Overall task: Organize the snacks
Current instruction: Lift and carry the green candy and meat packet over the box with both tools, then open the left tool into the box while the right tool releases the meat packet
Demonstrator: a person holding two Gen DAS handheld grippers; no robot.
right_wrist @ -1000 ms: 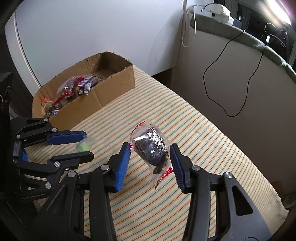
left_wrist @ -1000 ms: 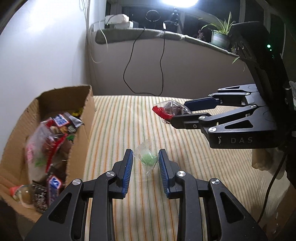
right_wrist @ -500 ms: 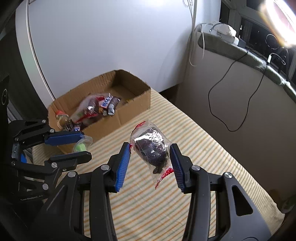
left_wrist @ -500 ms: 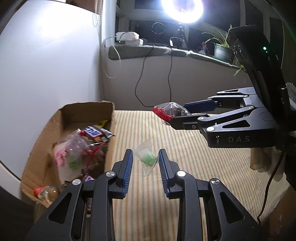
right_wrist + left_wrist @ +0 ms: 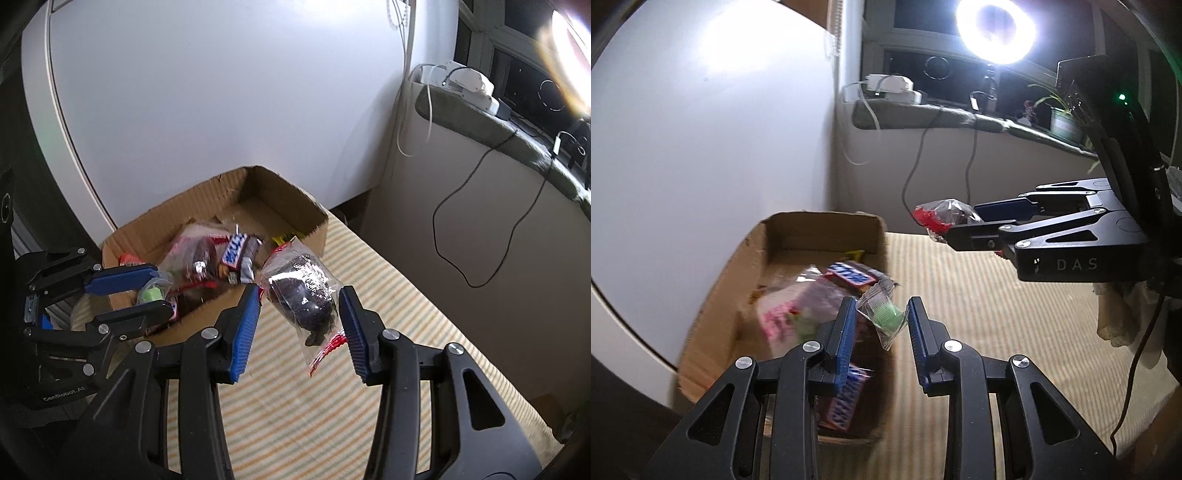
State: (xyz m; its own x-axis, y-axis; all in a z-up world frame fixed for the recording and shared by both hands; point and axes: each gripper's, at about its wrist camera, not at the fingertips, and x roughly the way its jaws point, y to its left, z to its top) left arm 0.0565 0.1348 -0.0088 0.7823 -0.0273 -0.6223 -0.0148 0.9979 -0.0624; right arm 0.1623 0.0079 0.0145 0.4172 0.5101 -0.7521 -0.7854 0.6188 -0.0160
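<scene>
My left gripper (image 5: 882, 320) is shut on a small clear packet with a green candy (image 5: 884, 316), held above the near right wall of the cardboard box (image 5: 820, 229). It also shows in the right wrist view (image 5: 151, 293). My right gripper (image 5: 299, 314) is shut on a clear packet with a dark snack and red seal (image 5: 301, 291), held in the air to the right of the box (image 5: 288, 192). It shows in the left wrist view (image 5: 942, 216). The box holds several snacks, among them chocolate bars (image 5: 849, 275) and a pink bag (image 5: 786, 314).
The box stands on a striped cloth surface (image 5: 979, 295) against a white wall (image 5: 701, 147). A ledge (image 5: 942, 118) behind carries a power adapter, cables, a ring light (image 5: 995, 27) and a potted plant (image 5: 1062, 118). Cables hang down the back wall (image 5: 480, 229).
Both grippers have risen and moved left toward the box with their packets. The left gripper now hangs over the box's right wall; the right gripper is closer to the box's corner.
</scene>
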